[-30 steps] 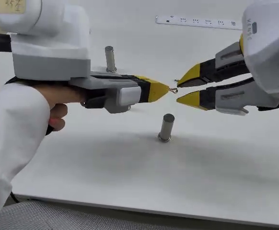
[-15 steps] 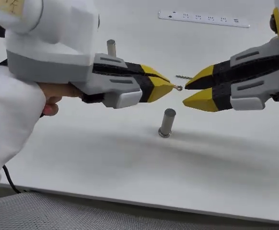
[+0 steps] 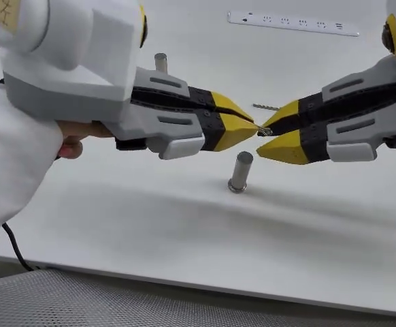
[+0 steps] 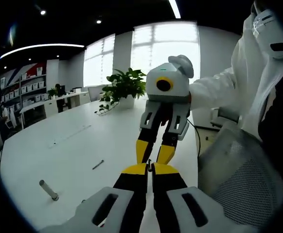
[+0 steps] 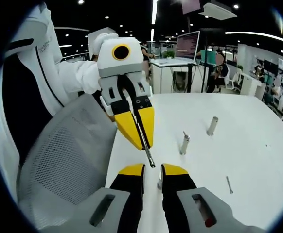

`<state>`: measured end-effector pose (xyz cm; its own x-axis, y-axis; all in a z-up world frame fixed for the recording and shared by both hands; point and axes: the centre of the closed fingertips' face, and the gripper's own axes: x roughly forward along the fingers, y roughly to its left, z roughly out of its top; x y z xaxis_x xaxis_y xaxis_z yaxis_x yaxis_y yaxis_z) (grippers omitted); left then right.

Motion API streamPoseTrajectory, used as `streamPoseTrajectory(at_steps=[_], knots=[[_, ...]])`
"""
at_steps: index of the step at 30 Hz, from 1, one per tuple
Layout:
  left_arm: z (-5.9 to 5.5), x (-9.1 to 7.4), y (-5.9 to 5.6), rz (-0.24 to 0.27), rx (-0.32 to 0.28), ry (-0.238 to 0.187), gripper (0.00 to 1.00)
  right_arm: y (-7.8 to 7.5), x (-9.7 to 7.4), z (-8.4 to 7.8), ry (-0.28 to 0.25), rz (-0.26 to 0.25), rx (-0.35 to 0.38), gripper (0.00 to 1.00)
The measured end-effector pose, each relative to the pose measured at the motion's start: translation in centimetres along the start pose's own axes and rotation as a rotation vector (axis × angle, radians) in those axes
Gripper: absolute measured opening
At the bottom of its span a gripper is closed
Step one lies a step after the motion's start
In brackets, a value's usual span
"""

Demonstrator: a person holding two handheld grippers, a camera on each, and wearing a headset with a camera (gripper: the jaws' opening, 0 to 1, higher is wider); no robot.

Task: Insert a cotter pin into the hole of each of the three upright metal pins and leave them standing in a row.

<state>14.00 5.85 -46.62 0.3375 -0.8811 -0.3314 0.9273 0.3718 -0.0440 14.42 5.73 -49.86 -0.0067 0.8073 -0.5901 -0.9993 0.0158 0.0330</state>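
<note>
I am clenching my left gripper (image 3: 255,127) on one cotter pin (image 5: 149,153), whose shaft is sticking out past the yellow tips in the middle of the head view. My right gripper (image 3: 265,141) is facing it tip to tip from the right of the frame. Its jaws are parted and gripping nothing, and the pin's end is reaching their gap; I cannot tell whether it is touching them. A second cotter pin (image 3: 265,107) is lying loose on the white table (image 3: 184,259), just above the tips. I am counting two upright metal pins in the head view. The near pin (image 3: 240,172) is standing just below the tips, and the far pin (image 3: 160,62) is at upper left, partly behind my left gripper. One power strip (image 3: 293,24) is lying along the top edge.
</note>
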Motion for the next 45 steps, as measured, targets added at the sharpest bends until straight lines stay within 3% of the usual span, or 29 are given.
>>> streamPoseTrajectory(at_steps=[9,19,23,25,27,29,34,40,45], knots=[[-0.2,0.0,-0.3,-0.029,0.027,0.009,0.0,0.8,0.0,0.1,-0.006,0.024,-0.005,0.0],[-1.2,0.5,-1.4,-0.06,0.084,0.072,0.0,1.3,-0.4,-0.3,0.007,0.043,-0.016,0.0],[-1.5,0.8,-1.9,-0.064,0.08,0.087,0.0,1.5,-0.5,-0.4,0.013,0.042,-0.002,0.0],[-1.5,0.9,-1.8,-0.05,0.012,0.081,0.0,1.3,-0.6,-0.5,0.016,0.026,-0.005,0.0],[-1.5,1.1,-1.9,-0.053,0.057,0.078,0.0,1.3,-0.6,-0.6,0.02,0.022,-0.004,0.0],[-1.6,1.2,-1.9,-0.051,0.062,0.085,0.0,1.3,-0.7,-0.8,0.024,0.016,-0.004,0.0],[-2.1,1.4,-1.1,-0.03,0.076,0.105,0.05,0.9,-0.9,-1.6,0.037,-0.013,0.01,0.0],[-3.3,2.0,0.8,0.01,0.075,0.132,0.21,0.1,-1.1,-3.6,0.089,-0.063,0.052,0.0],[-4.1,2.6,1.0,0.009,0.072,0.181,0.19,-0.6,-1.1,-5.5,0.13,-0.1,0.062,0.0]])
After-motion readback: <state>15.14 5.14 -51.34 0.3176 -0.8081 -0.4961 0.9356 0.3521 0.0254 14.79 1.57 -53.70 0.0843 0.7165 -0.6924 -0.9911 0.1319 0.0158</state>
